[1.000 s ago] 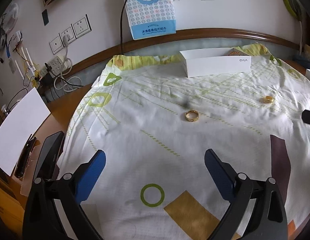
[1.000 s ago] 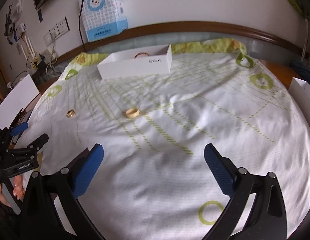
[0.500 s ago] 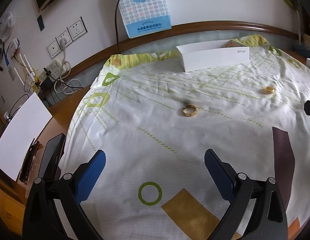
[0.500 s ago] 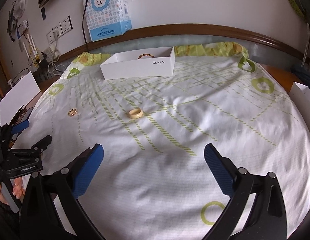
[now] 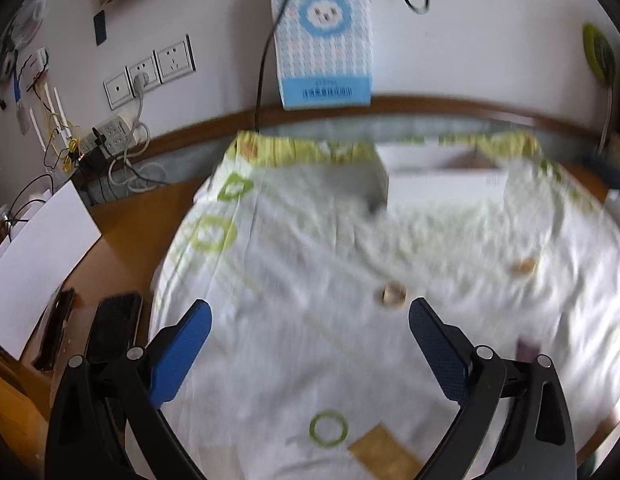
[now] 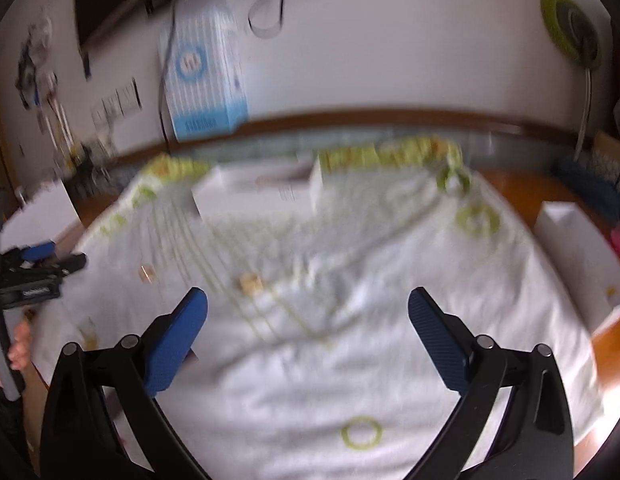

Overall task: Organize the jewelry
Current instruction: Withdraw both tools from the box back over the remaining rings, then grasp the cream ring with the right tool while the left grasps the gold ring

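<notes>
A small gold metal ring lies flat on the white cloth with green circle print, nearer than the long white open-topped cardboard box and well apart from it. A second, paler yellow-gold ring lies on the same cloth, to the right of the first as the left wrist camera sees it and also short of the box. Both are blurred. Something brownish shows inside the box; blur hides what it is.

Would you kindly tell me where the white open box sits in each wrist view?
Left wrist view: white open box upper right of centre, at the cloth's far edge.
Right wrist view: the box upper left of centre, blurred.
Shared landmark: blue patterned pack against the wall behind it.
</notes>
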{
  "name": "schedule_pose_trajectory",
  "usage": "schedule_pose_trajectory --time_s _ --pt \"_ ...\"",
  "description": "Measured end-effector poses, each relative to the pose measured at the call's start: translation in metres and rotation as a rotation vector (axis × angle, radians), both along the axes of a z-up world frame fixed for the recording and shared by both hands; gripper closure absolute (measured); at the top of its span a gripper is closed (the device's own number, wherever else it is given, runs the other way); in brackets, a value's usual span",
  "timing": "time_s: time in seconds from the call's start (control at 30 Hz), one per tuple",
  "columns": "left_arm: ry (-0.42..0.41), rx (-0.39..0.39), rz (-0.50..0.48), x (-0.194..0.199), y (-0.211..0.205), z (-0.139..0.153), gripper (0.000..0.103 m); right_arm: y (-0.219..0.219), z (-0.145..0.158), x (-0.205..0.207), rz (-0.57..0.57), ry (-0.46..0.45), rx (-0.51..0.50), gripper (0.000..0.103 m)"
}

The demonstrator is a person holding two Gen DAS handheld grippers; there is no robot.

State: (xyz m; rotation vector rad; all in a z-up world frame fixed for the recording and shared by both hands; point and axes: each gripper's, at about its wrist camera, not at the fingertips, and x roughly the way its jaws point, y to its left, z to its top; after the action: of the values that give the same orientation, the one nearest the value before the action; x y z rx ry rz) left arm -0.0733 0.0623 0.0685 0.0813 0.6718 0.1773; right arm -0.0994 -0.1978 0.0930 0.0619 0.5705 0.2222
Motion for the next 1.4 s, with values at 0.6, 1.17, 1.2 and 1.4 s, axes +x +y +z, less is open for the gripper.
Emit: schedule_pose_trajectory --time_s 0.6,1.17,1.2,1.4 --pt "0.182 -0.097 -0.076 0.069 -0.026 -0.069 0.004 0.076 -0.045 0.066 0.118 0.091 -0.111 0.008" --pt "0.228 -0.129 -0.095 0.072 -0.022 -0.078 0.003 0.080 -0.059 0.079 0.157 0.200 -0.121 0.022" --pt "0.228 -0.129 -0.095 0.072 -0.021 -0.078 0.003 0.086 -0.060 0.080 0.170 0.198 -0.166 0.029" --pt "0.228 -0.129 -0.095 0.072 -0.022 -0.078 0.003 0.091 -0.069 0.091 0.202 0.249 -0.211 0.051"
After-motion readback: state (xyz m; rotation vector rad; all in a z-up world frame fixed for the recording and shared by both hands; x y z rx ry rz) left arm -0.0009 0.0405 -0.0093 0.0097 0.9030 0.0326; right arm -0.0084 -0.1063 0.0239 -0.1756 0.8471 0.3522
